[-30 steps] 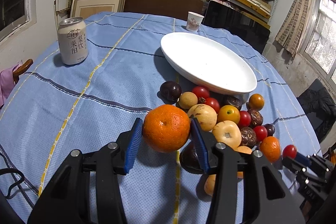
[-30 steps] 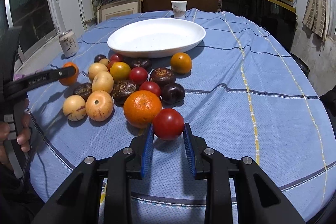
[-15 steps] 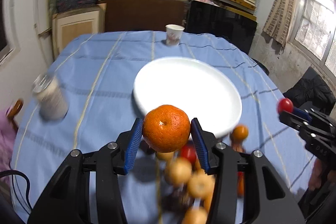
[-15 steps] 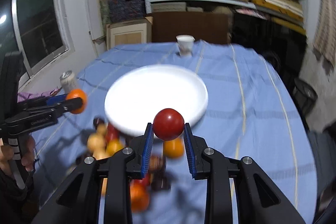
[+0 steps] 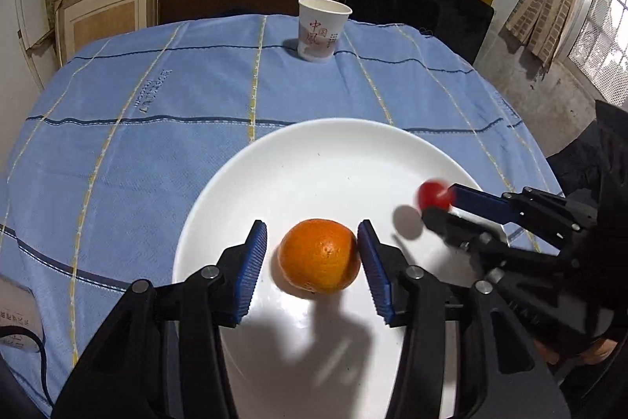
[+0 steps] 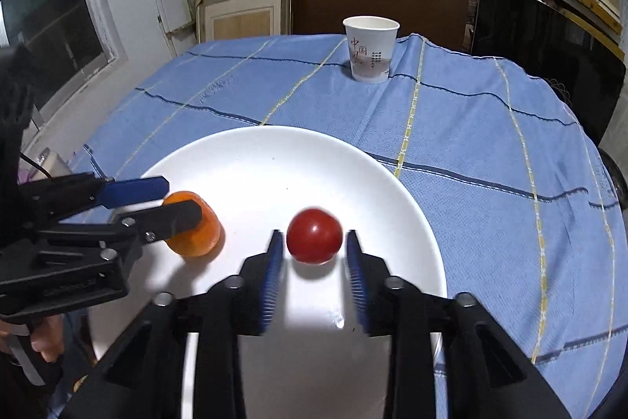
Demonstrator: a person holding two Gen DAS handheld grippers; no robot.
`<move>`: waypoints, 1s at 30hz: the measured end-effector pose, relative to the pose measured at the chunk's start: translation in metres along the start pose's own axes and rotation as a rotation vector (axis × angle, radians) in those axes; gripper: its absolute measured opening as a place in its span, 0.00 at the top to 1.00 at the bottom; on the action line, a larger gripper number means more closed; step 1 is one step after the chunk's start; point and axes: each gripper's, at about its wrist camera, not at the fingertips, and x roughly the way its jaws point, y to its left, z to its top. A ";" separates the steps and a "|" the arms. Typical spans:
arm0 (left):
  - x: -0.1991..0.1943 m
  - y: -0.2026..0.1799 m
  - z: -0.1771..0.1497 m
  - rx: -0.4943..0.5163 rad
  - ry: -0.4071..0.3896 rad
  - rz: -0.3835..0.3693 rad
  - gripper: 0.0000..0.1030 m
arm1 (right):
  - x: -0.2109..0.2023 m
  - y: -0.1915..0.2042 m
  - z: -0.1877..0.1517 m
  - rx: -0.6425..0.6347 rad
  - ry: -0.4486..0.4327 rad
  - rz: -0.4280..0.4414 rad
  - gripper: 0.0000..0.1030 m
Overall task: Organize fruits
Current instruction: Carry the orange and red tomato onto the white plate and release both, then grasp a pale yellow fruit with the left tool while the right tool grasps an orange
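A: Half a second ago both fruits were clamped and carried above the white plate (image 5: 219,191). Now the left gripper (image 5: 312,258) has its jaws spread: a clear gap shows on the left of the orange (image 5: 318,256), and the right pad sits at its edge.

B: So it's released?

A: I judge so. The orange rests on the plate between the blue pads, directly ahead of the fingers. The right gripper (image 6: 312,256) is parted as well, with daylight on both sides of the red tomato (image 6: 314,235).

B: Is the tomato down yet?

A: Hard to say. It's blurred, with a shadow just beneath it, so it may be dropping or only just landing. It lies between the right gripper's fingers, over the plate's near half.

B: What does that mean for the job?

A: Two fruits delivered to the plate, probably; the remaining fruit is out of view here.

B: How do they look?

A: The orange is round, dimpled, bright, with a small mark on its skin. The tomato is smooth, glossy, deep red, smaller than the orange. A paper cup (image 6: 371,48) stands well beyond both grippers on the blue cloth (image 6: 490,144).
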 end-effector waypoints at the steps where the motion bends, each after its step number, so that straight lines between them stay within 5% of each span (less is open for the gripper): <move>1: -0.003 0.000 -0.001 0.002 -0.007 0.006 0.54 | -0.003 0.000 0.000 0.001 -0.016 -0.010 0.37; 9: -0.079 0.001 -0.042 -0.014 -0.120 0.012 0.37 | -0.068 -0.004 -0.035 0.038 -0.098 -0.031 0.37; 19: -0.158 -0.030 -0.188 0.143 -0.083 -0.029 0.28 | -0.156 0.063 -0.189 -0.099 -0.051 0.085 0.37; 24: -0.163 -0.035 -0.244 0.184 -0.062 0.001 0.28 | -0.161 0.090 -0.230 -0.156 -0.062 0.057 0.37; 30: -0.143 -0.034 -0.265 0.149 -0.022 0.020 0.29 | -0.149 0.089 -0.236 -0.104 -0.065 0.023 0.37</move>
